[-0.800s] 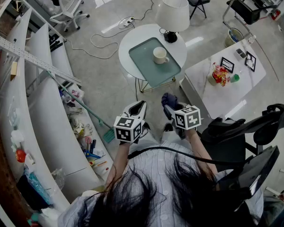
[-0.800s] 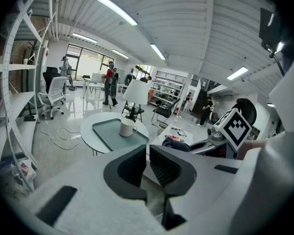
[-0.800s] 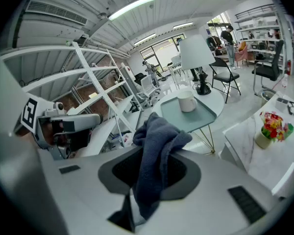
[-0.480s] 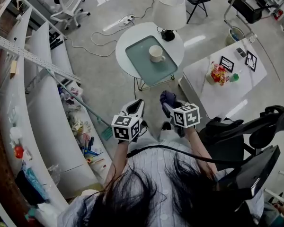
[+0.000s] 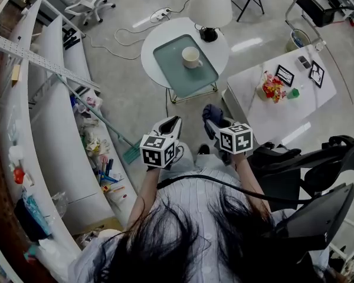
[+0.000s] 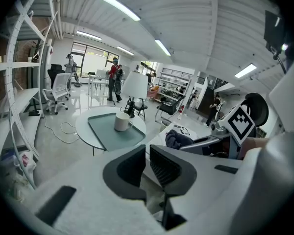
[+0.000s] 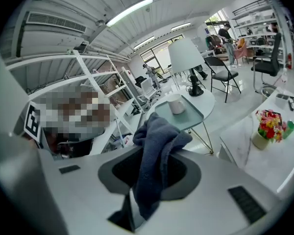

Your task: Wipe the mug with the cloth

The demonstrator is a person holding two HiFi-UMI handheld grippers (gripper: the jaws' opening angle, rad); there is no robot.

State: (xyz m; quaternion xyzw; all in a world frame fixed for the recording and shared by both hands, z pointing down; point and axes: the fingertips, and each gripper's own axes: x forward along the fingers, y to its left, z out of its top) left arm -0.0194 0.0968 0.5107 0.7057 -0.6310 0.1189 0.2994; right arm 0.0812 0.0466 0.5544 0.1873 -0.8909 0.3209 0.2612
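Both grippers: still well short of mug (image 5: 191, 56), barely any closer.
Left gripper (image 6: 146, 163): jaws nearly together, empty.
Right gripper (image 7: 149, 180): clamping cloth (image 7: 159, 136).
Wiping: not started.

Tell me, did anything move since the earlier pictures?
Hardly anything. The head view slid a little, so the round table sits higher in the picture. The right gripper still clamps the dark blue cloth, the left gripper stays shut and empty, and the white mug still stands untouched on the tray.
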